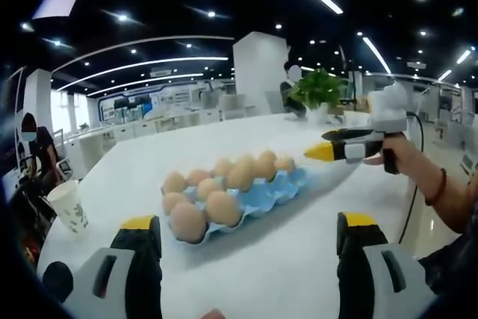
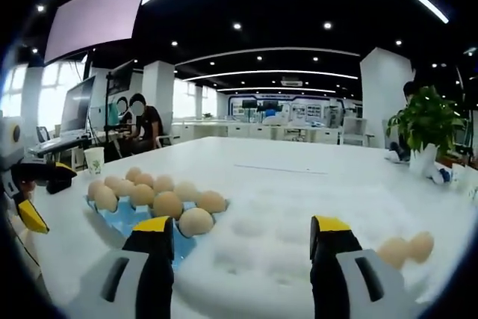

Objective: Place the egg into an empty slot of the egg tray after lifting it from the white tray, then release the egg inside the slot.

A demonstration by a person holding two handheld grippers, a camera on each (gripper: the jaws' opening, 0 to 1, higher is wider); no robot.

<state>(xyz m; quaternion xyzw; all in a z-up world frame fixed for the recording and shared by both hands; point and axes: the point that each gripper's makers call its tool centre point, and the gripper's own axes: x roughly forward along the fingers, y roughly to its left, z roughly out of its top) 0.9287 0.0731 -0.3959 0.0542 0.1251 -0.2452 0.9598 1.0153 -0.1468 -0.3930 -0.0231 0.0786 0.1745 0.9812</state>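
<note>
The eggs [image 2: 407,249] still to be moved lie at the lower right of the right gripper view, two of them side by side on the white tray [image 2: 284,252], whose moulded dimples spread across the lower middle of that frame. The blue egg tray [image 2: 123,218] sits at lower left there, touching or just beside the white one, and carries brown eggs in most slots; in the left gripper view the egg tray [image 1: 261,196] shows at centre with only its far right end looking bare. The right tool [image 2: 240,238] has its jaws apart and holds nothing, aimed between the two trays rather than at the loose eggs. The left tool [image 1: 246,235] is likewise spread and empty, hovering over the white table [image 1: 299,274]. From here the risks, as I judge them, are closing too hard and cracking a shell, a round egg slipping from the smooth jaws in transit, or nudging seated neighbours, since free slots are few and crowded. A paper cup [image 1: 69,205] at left bears a green print I cannot read; no brand or writing is legible anywhere.
</note>
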